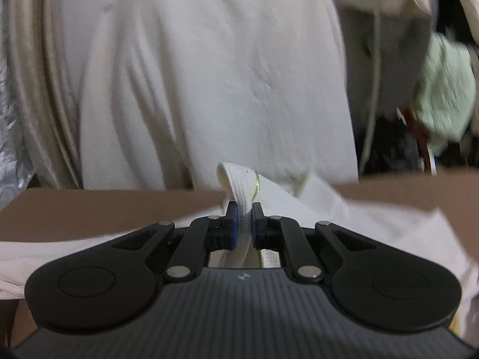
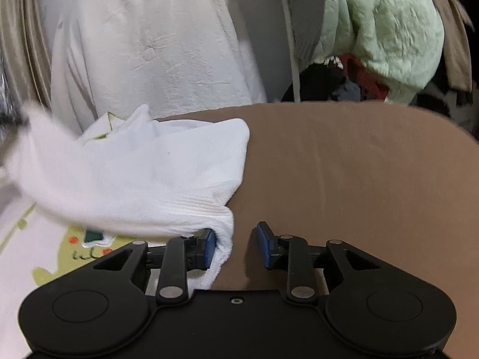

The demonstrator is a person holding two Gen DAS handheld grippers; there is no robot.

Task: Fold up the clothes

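Note:
A white knit garment (image 2: 155,161) with a yellow-green print lies on a brown table (image 2: 344,164). In the left wrist view my left gripper (image 1: 245,218) is shut on a folded band of that white garment (image 1: 239,185), which sticks up between the blue pads. The rest of the cloth spreads low to both sides (image 1: 344,218). In the right wrist view my right gripper (image 2: 236,245) stands open. A ribbed edge of the garment rests against its left pad (image 2: 211,245); the right pad is bare over the table.
A large white towel or robe (image 1: 209,74) hangs just behind the table. A pale green garment (image 2: 380,30), dark clothes and a red item (image 2: 365,74) are piled at the back right. Bare brown table surface lies to the right.

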